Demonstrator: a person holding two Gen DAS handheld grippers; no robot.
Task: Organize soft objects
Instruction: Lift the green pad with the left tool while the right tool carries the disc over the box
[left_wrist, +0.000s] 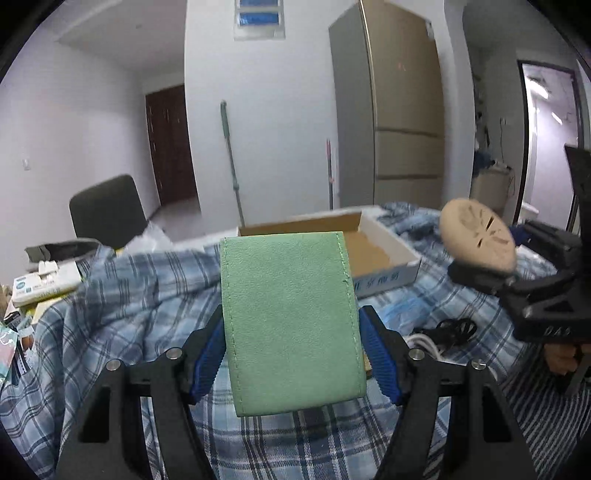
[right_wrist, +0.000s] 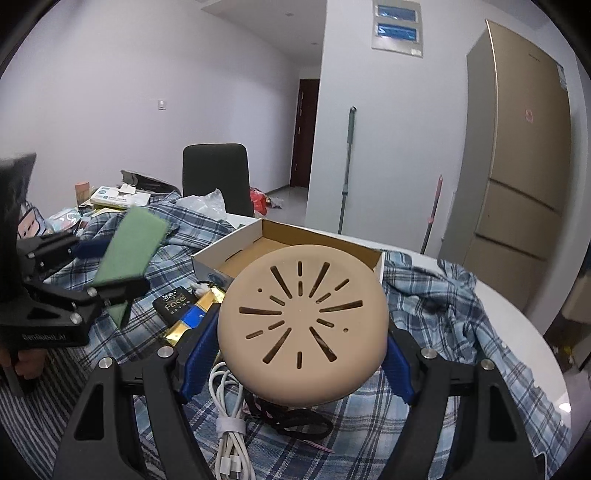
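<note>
step: both items picked up and in carry, neither placed yet. Judging by the aim of both grippers, the cardboard box (right_wrist: 295, 243) is the drop target.
left gripper (left_wrist: 291, 350): pinching the green cloth pad (left_wrist: 288, 321) across its width, blue pads (left_wrist: 380, 354) pressed on both side edges. Pad stands nearly upright between the jaws, clear of the bedding.
right gripper (right_wrist: 295, 354): clamped on the tan slotted disc (right_wrist: 303, 325), a round soft-looking cushion with radial slits, tilted face-up toward the camera. Pads sit on its left and right rims.
where the items are: pad and disc both in the air, in front of the box and short of it. In the right wrist view the pad (right_wrist: 129, 251) sits off to the left, well apart from the disc.
box: open top, bare cardboard floor visible, nothing seen inside. It sits on the plaid shirt (left_wrist: 129, 295) spread over the table.
clutter below: white cable bundle (right_wrist: 229, 417), a black strap, a dark "Face" packet (right_wrist: 173, 302) and a gold wrapper lie on the shirt just under the right gripper. Not targets as far as I can tell.
next move: carry one item forward over the near wall of the box, lower until it clears the rim, then spread the jaws. Do them one after the other, the box is shallow and both grippers together would crowd it.
risk: disc is wide relative to the box. It probably needs laying flat, else it could rest on the wall and tip out.
unknown: far end of the box is hidden behind the disc in the right view.
</note>
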